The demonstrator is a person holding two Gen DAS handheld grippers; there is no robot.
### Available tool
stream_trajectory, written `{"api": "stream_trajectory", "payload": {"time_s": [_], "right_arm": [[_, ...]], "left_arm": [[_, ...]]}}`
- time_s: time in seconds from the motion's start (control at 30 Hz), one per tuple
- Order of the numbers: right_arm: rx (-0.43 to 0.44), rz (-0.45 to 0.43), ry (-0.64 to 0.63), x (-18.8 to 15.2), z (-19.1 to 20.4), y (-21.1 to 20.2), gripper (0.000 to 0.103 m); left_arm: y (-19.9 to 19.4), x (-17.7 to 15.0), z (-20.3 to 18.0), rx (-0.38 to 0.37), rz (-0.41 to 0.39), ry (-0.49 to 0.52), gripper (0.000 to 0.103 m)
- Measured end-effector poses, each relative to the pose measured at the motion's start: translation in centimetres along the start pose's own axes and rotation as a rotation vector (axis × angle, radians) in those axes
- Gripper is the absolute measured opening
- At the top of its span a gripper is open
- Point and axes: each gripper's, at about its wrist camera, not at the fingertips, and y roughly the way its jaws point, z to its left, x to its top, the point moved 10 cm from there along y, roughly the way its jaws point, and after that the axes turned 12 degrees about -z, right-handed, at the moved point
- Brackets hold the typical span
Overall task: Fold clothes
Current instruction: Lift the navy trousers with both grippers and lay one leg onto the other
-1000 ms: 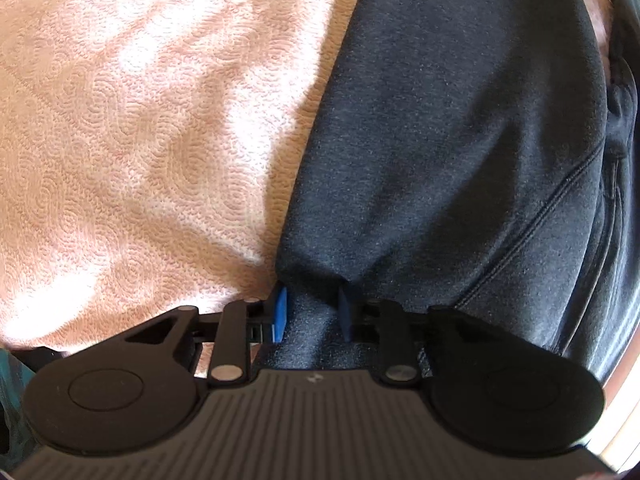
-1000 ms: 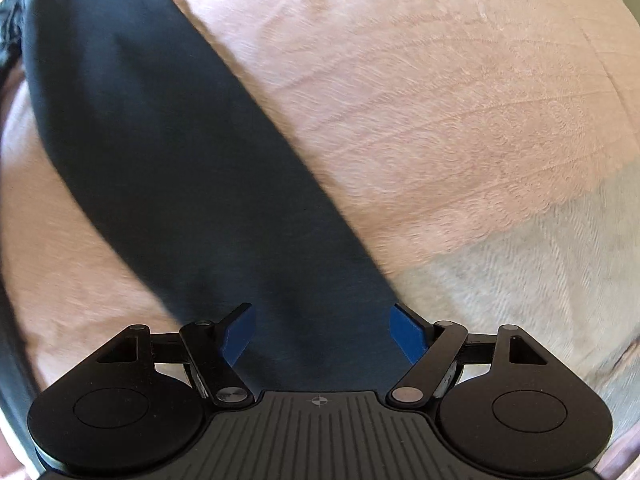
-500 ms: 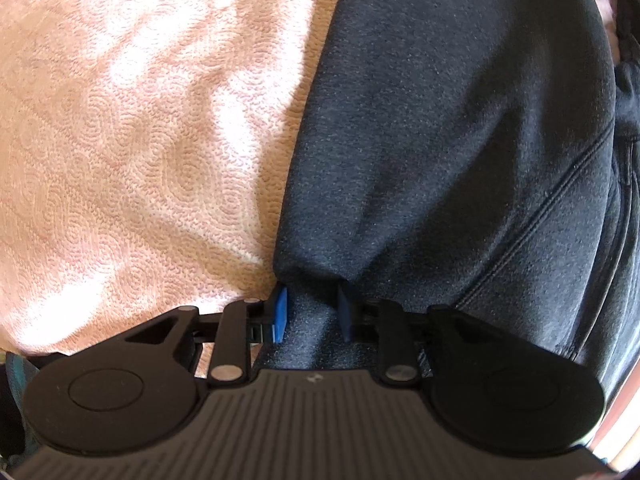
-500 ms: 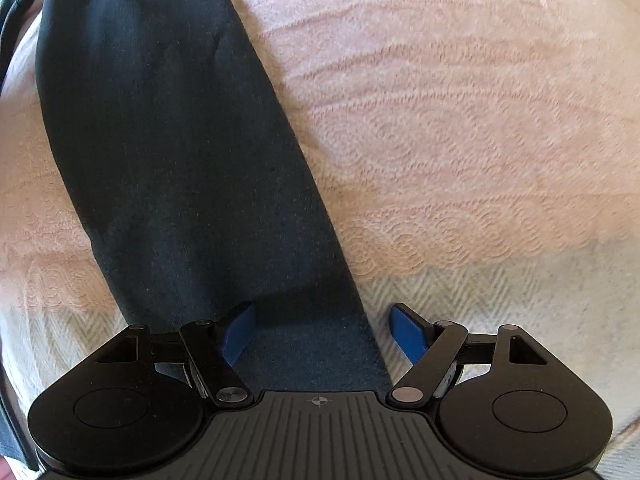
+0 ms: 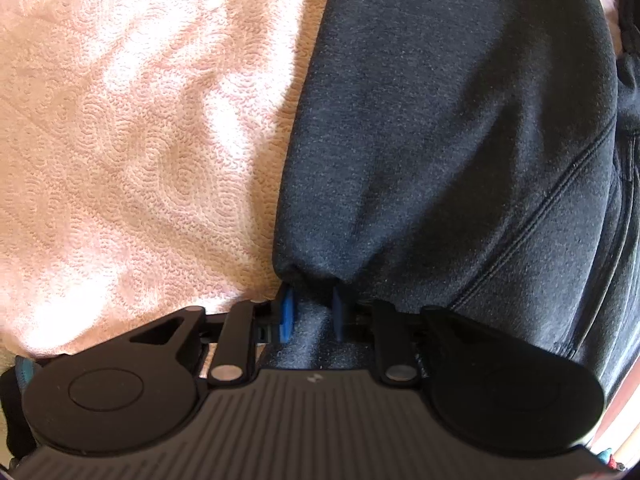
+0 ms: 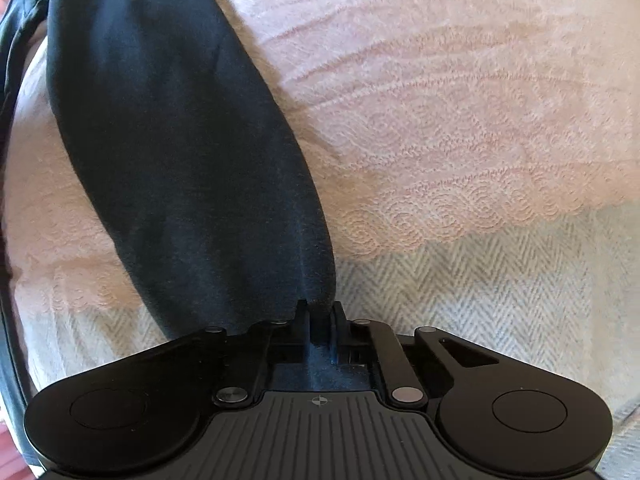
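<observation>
1. Left gripper points down and its jaws are closing; a bunched fold of the dark garment is pinched between the blue pads.
2. Right gripper also points down, and it is clenched on a narrow end of the same dark cloth, which passes between its fingers and down to the gripper body.
3. In the left wrist view the garment spreads wide above the gripper, with a stitched seam running across its right part.
4. In the right wrist view the cloth is a long dark strip that goes up and to the left from the gripper.
5. The garment lies on a pink bedspread with a pressed swirl pattern.
6. Near the right gripper the scalloped edge of the bedspread ends on a pale herringbone blanket, and the held end of the cloth is over this blanket.
</observation>
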Motion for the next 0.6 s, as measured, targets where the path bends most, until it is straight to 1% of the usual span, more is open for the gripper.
{"api": "stream_trajectory", "payload": {"time_s": [0.1,0.27,0.33,0.47,0.57,0.6], "right_arm": [[-0.04,-0.016,-0.001,0.3,0.7,-1.0,0.007],[-0.11,-0.037,0.014,0.8,2.5,-3.2,0.007],[-0.131,-0.041,0.011,0.5,3.3,-4.1,0.006],[-0.181,-0.058,0.036,-1.1,7.7,-5.6,0.006],[-0.211,-0.065,0.034,-1.3,9.2,-7.1,0.006],[-0.225,-0.068,0.031,-1.4,9.8,-7.7,0.006]], "left_arm": [[-0.5,-0.6,0.0,0.034,-0.007,-0.016,0.004],[-1.9,-1.5,-0.5,0.108,-0.038,-0.025,0.002],[-2.8,-2.0,-1.0,0.138,-0.056,-0.015,0.002],[-5.2,-2.7,-2.2,0.19,-0.107,-0.01,0.002],[-7.3,-1.0,-3.9,0.24,-0.157,0.002,0.002],[-8.0,-1.2,-4.6,0.258,-0.174,0.008,0.002]]}}
